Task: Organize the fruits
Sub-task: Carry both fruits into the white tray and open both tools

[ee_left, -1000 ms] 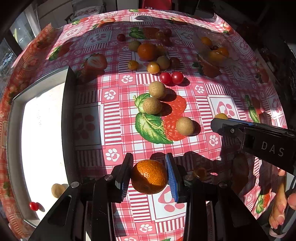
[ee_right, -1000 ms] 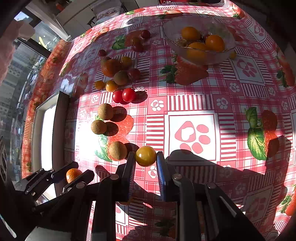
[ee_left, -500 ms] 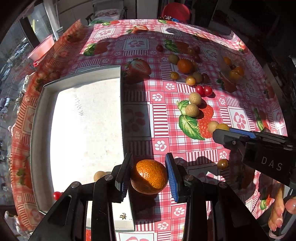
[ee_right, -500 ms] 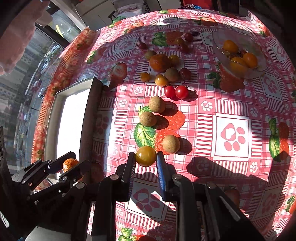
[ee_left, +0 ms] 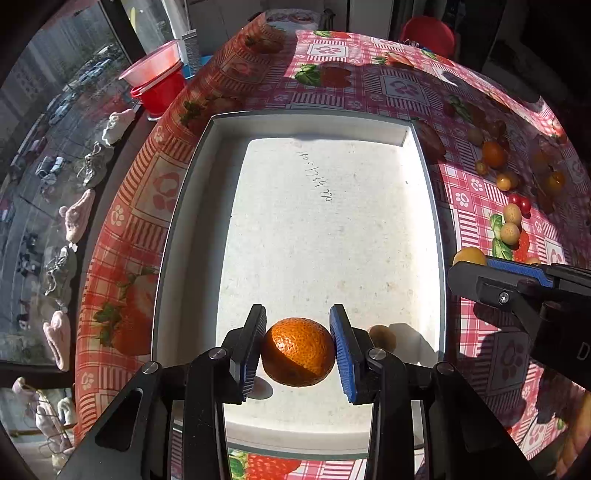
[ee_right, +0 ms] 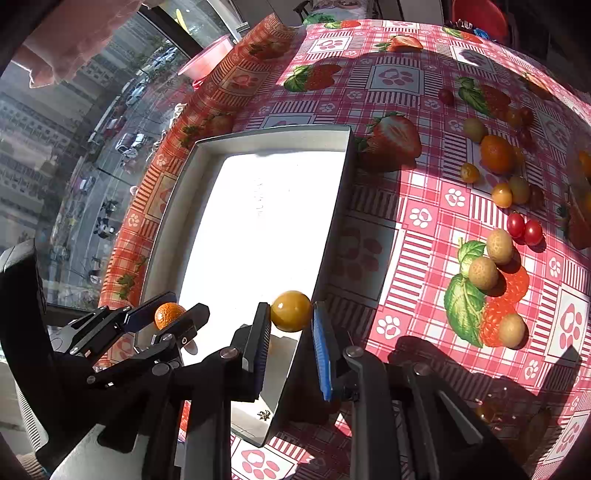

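**Two fruits held over the white tray**

The left gripper [ee_left: 297, 349] had its jaws clamped on an orange mandarin [ee_left: 298, 351], held above the near end of the white tray [ee_left: 192, 206]. A small brown fruit [ee_left: 382, 336] lay in the tray beside it. The right gripper [ee_right: 289, 334] pinched a yellow fruit [ee_right: 291, 311] over the tray's right wall. More loose fruits [ee_right: 483, 273] sat on the checked worktop [ee_right: 417, 218] further right.

Strong sunlight on table [ee_left: 402, 88]; window [ee_left: 55, 110] at left, street below; red chair [ee_left: 428, 35] behind.
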Action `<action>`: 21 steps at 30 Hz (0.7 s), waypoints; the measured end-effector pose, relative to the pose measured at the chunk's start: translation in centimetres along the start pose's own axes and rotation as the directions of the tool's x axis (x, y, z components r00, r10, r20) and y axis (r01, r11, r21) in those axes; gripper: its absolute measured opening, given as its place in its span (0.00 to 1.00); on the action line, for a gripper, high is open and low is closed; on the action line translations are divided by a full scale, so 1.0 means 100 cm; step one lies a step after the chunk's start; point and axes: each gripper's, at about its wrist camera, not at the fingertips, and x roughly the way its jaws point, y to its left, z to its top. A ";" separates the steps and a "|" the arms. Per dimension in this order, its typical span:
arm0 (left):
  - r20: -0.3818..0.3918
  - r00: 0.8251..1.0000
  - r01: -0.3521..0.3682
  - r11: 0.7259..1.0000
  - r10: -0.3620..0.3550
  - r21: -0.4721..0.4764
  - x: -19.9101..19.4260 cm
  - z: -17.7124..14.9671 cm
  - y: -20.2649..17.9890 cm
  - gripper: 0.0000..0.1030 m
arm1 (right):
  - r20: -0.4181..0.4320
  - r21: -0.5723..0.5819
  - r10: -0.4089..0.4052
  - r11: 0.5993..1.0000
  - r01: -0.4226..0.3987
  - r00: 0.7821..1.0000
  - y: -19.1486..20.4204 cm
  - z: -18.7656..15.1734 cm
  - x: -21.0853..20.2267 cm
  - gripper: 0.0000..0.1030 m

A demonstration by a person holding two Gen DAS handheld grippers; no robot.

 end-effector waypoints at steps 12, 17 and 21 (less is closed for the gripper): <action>-0.022 0.999 -0.029 1.000 0.029 -0.004 0.029 -0.007 0.025 0.37 | -0.090 -0.079 -0.068 0.995 0.061 0.994 0.024 0.006 0.052 0.24; -0.023 0.999 -0.038 0.999 0.038 -0.001 0.031 -0.007 0.024 0.61 | -0.110 -0.089 -0.082 0.993 0.072 0.991 0.025 0.006 0.059 0.24; -0.025 0.999 -0.041 0.999 0.041 0.007 0.033 -0.007 0.022 0.61 | -0.124 -0.084 -0.071 0.995 0.061 0.990 0.025 0.006 0.063 0.34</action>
